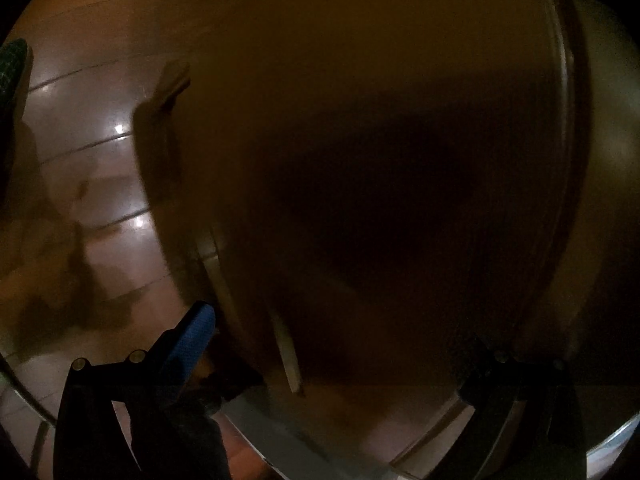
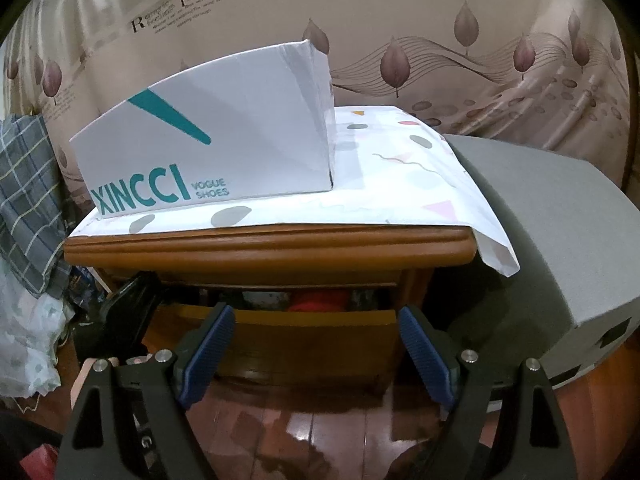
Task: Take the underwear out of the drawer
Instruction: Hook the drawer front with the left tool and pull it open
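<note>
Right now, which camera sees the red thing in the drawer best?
The right wrist view. The red thing shows clearly inside the open drawer, beyond the right gripper and its open jaws. The left wrist view is dark and blurry, showing only brown wood, no red.

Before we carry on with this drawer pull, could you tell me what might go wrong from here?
The drawer is only partly open, so the right gripper, open in front of it, may hit the wooden top's edge reaching the red fabric. The left gripper sits close against dark, blurred wood, so its grip cannot be confirmed.
</note>
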`<state>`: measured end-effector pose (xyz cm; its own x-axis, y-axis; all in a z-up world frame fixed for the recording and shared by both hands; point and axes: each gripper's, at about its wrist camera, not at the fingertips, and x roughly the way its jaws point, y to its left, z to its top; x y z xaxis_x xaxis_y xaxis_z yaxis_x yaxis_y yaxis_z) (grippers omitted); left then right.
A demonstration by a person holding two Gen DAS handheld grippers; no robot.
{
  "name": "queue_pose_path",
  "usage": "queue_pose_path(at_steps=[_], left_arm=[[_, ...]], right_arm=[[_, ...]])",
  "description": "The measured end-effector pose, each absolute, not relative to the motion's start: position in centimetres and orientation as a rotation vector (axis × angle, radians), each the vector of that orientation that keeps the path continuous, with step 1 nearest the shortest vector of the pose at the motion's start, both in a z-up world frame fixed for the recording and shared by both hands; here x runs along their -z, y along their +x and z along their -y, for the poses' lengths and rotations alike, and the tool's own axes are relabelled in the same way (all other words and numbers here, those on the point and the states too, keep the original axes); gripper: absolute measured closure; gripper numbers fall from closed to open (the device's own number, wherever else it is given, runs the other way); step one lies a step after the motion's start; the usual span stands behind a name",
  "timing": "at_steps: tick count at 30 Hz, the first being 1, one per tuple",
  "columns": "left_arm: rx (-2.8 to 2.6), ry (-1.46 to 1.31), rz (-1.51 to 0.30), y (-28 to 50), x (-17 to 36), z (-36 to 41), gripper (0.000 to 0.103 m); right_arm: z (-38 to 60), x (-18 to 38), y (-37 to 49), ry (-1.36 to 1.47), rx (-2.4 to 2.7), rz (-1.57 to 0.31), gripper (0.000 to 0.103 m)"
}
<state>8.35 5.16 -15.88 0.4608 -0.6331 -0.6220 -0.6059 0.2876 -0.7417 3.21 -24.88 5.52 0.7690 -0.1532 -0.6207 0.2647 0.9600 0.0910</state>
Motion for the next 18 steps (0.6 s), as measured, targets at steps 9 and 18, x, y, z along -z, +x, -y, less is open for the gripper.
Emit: queue_pose_path(at_steps=[9,18], left_arm=[[-0.036,-1.313,-1.237,7.3,14.1,-5.5,0.000],[-0.063,-1.217,-1.243,3.1,12.8,-7.0,0.000]], right_arm=[[26.6,-6.1,3.0,0.201,0.286,-0.630,0.017],[27.4,-6.3,2.9,0.210,0.309,-0.623,0.017]])
